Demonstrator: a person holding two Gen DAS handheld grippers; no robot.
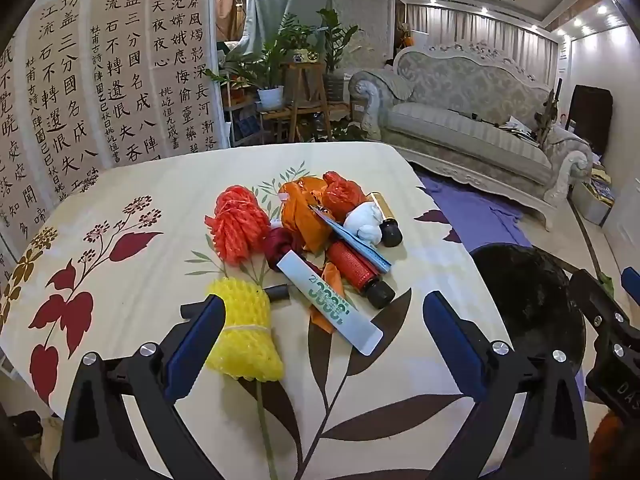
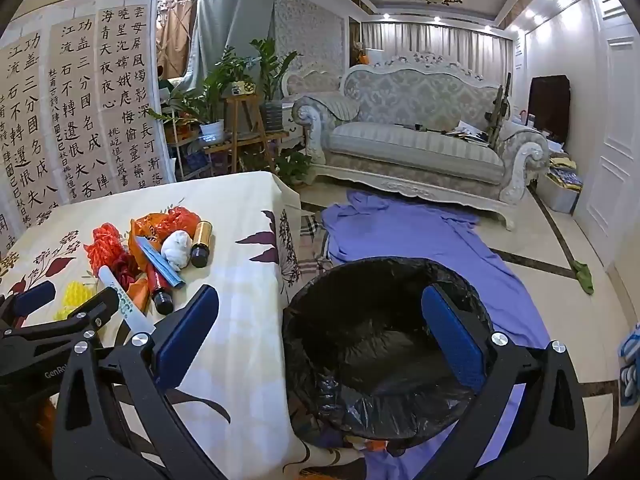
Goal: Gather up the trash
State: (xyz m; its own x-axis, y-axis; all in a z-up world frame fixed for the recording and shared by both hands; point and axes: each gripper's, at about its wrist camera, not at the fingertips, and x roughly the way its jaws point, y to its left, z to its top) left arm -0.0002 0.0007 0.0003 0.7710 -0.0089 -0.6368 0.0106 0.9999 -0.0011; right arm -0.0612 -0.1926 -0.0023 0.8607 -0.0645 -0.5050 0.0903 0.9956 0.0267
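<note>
A pile of trash lies on the flowered tablecloth (image 1: 140,280): yellow foam net (image 1: 242,336), orange net ball (image 1: 238,224), orange plastic bags (image 1: 308,208), white toothpaste tube (image 1: 328,304), red bottle (image 1: 358,270), gold bottle (image 1: 384,216), white tissue wad (image 1: 364,222). My left gripper (image 1: 324,332) is open and empty over the table's near edge, its left finger beside the yellow net. My right gripper (image 2: 320,328) is open and empty above the black-lined trash bin (image 2: 380,344), which stands on the floor right of the table. The pile also shows in the right wrist view (image 2: 152,248).
A purple cloth (image 2: 420,236) lies on the floor beyond the bin. A sofa (image 2: 416,140) stands at the back, plants on wooden stands (image 2: 236,120) left of it. Calligraphy sheets (image 1: 100,92) hang behind the table.
</note>
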